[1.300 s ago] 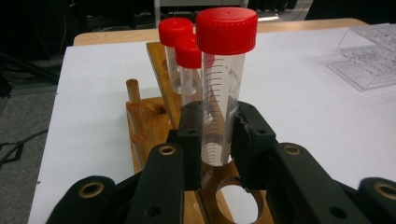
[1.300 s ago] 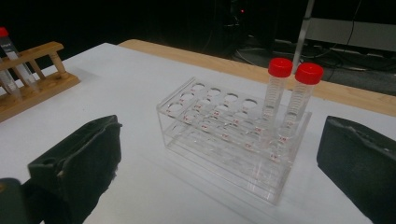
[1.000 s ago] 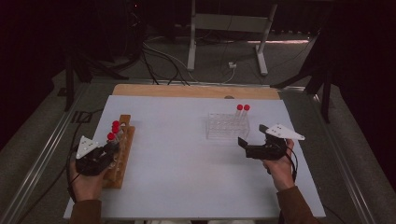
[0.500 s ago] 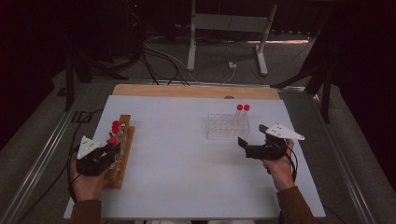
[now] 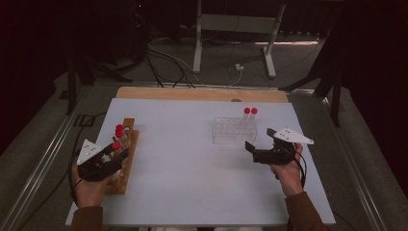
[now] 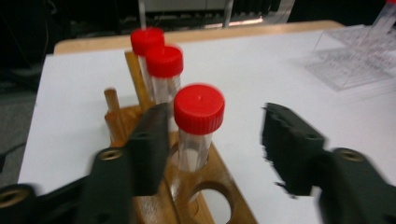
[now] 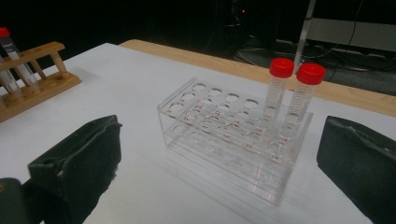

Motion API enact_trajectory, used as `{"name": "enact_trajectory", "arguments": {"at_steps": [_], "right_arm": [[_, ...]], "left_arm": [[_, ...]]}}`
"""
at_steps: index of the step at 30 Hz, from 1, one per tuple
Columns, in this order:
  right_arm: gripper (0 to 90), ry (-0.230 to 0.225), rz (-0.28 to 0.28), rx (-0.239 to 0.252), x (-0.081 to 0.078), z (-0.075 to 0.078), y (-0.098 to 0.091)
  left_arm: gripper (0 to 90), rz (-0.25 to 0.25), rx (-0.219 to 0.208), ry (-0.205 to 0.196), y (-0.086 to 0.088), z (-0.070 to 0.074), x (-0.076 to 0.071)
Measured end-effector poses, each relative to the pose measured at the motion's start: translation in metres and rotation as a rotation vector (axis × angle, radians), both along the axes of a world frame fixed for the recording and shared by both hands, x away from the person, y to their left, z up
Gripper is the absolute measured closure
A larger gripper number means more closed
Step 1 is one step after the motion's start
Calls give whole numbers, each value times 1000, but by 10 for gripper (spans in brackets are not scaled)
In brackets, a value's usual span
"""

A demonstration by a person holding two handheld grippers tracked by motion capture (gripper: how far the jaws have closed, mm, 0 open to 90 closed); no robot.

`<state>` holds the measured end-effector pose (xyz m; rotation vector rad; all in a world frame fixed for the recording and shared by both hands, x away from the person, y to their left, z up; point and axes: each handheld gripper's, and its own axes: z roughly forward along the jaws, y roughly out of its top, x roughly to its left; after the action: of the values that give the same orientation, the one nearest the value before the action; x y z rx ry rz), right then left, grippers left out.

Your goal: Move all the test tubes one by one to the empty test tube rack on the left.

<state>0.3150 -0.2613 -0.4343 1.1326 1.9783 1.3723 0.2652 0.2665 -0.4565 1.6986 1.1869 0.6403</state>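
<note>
Straddling the nearest red-capped tube (image 6: 198, 122) in the wooden rack (image 5: 126, 159), apparently to pluck it, the left gripper (image 6: 212, 140) gapes wide, while right of that rack the right gripper (image 7: 219, 158), also spread, faces the clear rack (image 7: 233, 140) holding two tubes (image 7: 290, 95).

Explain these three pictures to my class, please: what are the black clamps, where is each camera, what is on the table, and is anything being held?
A person holds a hand-operated clamp in each hand: the left gripper and the right gripper. One camera looks down from above the white table; the other two ride on the grippers and look along their black jaws. On the table stand a wooden tube rack with three red-capped tubes and a clear plastic rack with two more. Nothing is held. The left gripper's jaws are open around the nearest tube, one on each side of it. The right gripper is open too, facing the clear rack.
</note>
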Motion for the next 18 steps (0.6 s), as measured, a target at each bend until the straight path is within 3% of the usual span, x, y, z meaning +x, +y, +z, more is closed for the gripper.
{"name": "enact_trajectory", "arguments": {"at_steps": [3, 7, 15, 18], "right_arm": [[0, -2, 0, 2, 0, 0, -1], [0, -2, -1, 4, 0, 0, -1], [0, -5, -4, 4, 1, 1, 0], [0, -7, -5, 4, 1, 2, 0]], "left_arm": [[309, -7, -22, -26, 1, 5, -2], [272, -15, -55, -51, 1, 10, -5], [227, 3, -66, -105, -3, 22, -8], [171, 11, -64, -127, -7, 28, -9]]}}
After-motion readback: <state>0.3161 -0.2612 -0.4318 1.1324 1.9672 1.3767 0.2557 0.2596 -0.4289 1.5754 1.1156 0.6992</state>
